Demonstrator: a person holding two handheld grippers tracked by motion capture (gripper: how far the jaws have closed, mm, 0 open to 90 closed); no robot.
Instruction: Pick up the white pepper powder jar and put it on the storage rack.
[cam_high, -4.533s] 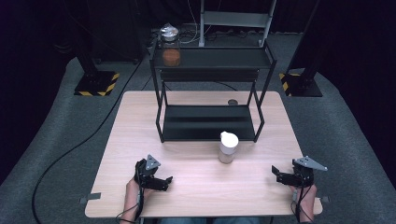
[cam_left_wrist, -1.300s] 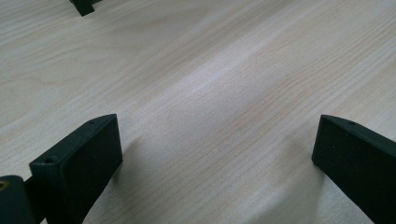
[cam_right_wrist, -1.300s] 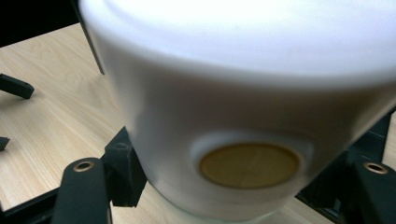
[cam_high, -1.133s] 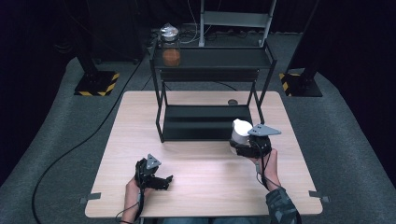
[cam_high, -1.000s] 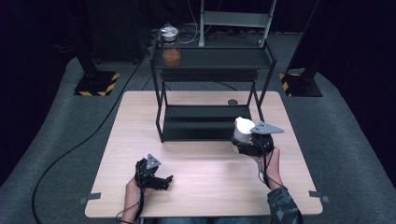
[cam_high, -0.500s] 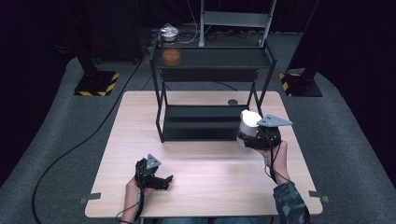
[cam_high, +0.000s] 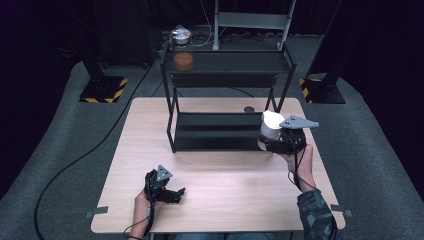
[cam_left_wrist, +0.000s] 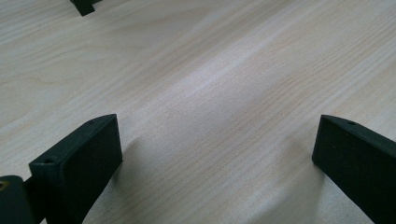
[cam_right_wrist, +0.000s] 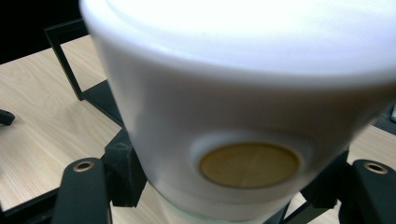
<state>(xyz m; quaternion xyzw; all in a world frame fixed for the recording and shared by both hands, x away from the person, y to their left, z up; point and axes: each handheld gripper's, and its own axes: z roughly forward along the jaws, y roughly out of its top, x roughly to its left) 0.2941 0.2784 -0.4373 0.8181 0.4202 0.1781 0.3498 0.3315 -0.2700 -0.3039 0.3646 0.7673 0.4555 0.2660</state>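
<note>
A white jar (cam_high: 270, 129) with a white lid hangs in the air at the right end of the black two-tier rack (cam_high: 226, 95), with my right gripper (cam_high: 272, 142) shut on it. In the right gripper view the jar (cam_right_wrist: 233, 112) fills the middle, a tan round mark on its side, black jaws pressed against both flanks. My left gripper (cam_high: 172, 194) rests on the wooden table (cam_high: 220, 180) near the front left, open, with bare wood between its black fingers (cam_left_wrist: 79, 163).
A glass jar with orange-brown contents (cam_high: 183, 54) stands on the rack's top shelf at the left. A small dark disc (cam_high: 248, 109) lies on the table behind the rack. Black stands with striped bases (cam_high: 102, 87) flank the table on the grey floor.
My right gripper reached the white jar on the table, closed on it and has lifted it up and slightly right beside the rack. The left gripper has not moved.
</note>
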